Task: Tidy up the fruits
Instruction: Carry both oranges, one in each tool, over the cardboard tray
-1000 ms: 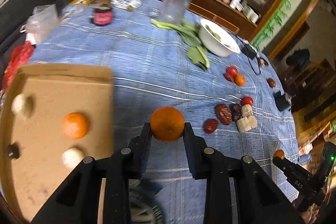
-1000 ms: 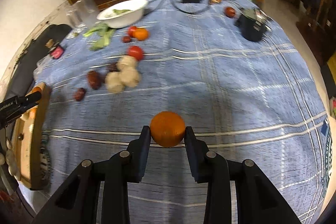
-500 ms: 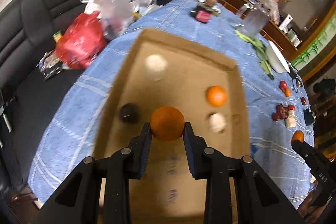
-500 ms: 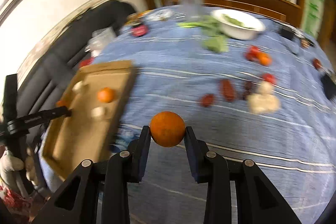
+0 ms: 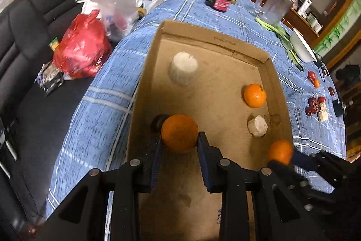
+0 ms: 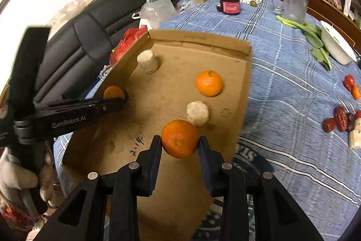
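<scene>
Jaws of both grippers, left (image 5: pixel 179 143) marked "GenRobot.AI", right (image 6: pixel 180 143), each clamping 1 orange over the cardboard tray (image 6: pixel 203 39).

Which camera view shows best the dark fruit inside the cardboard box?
Neither shows it well. The left wrist view shows an edge of the dark fruit behind the held orange. In the right wrist view the left gripper covers it.
</scene>
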{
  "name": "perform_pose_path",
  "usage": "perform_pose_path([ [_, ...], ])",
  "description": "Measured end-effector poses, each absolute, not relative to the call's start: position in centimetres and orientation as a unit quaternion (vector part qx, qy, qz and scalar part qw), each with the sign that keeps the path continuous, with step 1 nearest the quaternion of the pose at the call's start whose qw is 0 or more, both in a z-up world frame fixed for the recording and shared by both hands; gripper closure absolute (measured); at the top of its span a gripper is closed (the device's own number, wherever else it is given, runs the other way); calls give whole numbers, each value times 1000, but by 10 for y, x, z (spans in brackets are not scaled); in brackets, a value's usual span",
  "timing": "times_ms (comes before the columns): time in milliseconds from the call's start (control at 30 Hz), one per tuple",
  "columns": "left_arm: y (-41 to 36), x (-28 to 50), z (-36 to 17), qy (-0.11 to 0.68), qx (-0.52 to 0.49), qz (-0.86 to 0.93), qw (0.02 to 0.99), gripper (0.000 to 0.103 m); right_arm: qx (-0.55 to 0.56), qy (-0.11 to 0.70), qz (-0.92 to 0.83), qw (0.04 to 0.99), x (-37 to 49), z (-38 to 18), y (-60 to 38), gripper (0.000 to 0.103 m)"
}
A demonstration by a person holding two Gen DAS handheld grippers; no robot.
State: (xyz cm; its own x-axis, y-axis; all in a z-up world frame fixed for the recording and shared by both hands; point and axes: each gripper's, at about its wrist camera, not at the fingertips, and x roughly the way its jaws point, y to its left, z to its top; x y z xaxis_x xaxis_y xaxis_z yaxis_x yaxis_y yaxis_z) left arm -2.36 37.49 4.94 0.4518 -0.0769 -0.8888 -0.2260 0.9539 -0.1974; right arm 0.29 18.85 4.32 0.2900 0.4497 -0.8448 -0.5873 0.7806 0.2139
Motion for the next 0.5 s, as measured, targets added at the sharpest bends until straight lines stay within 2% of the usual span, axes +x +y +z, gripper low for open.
perform_pose_path([
  [333, 372, 1, 55, 512, -130, 32, 848, 72, -82, 512, 309, 797, 9, 28, 202, 66],
  [500, 377, 2, 56, 510, -148, 34, 847, 64, -89, 508, 308, 799, 9, 27, 206, 66],
])
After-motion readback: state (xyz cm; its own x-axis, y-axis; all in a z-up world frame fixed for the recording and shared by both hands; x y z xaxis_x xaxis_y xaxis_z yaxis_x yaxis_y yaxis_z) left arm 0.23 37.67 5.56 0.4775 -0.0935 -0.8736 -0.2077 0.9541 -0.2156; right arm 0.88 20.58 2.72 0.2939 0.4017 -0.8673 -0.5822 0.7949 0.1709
